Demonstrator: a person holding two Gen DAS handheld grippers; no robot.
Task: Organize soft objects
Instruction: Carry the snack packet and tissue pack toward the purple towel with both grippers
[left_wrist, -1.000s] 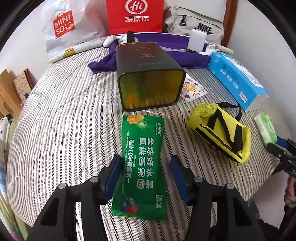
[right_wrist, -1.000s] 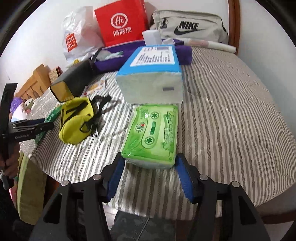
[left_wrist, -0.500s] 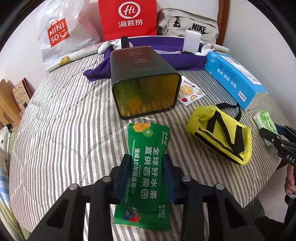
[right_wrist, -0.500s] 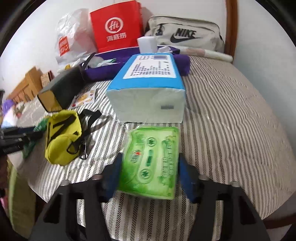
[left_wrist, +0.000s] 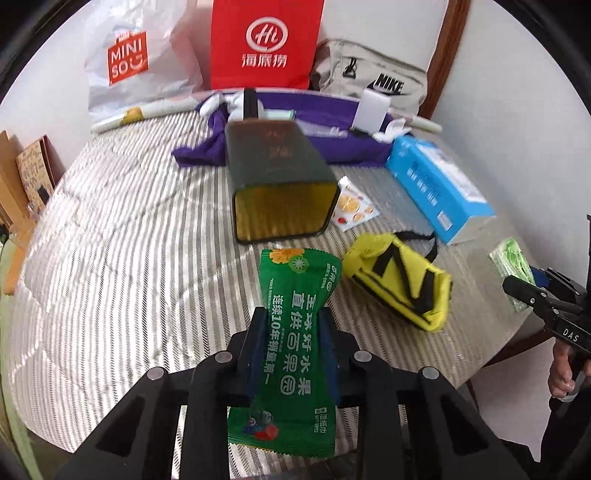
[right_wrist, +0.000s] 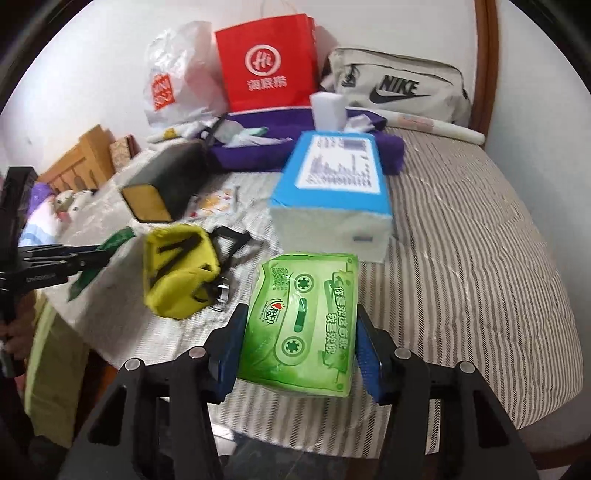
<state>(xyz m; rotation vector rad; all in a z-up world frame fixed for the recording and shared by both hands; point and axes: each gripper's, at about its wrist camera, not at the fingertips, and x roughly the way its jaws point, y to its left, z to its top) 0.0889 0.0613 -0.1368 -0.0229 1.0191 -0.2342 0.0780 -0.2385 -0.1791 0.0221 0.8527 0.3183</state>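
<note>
My left gripper (left_wrist: 291, 350) is shut on a dark green wet-wipe pack (left_wrist: 295, 325), squeezing its middle and holding it above the striped tabletop (left_wrist: 122, 258). My right gripper (right_wrist: 301, 343) is shut on a light green tissue pack (right_wrist: 303, 325), lifted just off the table. The light green pack and right gripper also show at the right edge of the left wrist view (left_wrist: 511, 266). A yellow pouch (left_wrist: 399, 284) lies between the two grippers; it also shows in the right wrist view (right_wrist: 181, 269).
A dark open-ended box (left_wrist: 277, 188) lies ahead of the left gripper. A blue tissue box (right_wrist: 332, 199) lies just ahead of the right gripper. A purple cloth (left_wrist: 332, 144), red bag (left_wrist: 264, 44), Miniso bag (left_wrist: 129, 62) and Nike bag (right_wrist: 399, 88) line the back.
Both grippers closed on their packs and lifted them off the table. The dark green pack is now pinched narrow at its middle.
</note>
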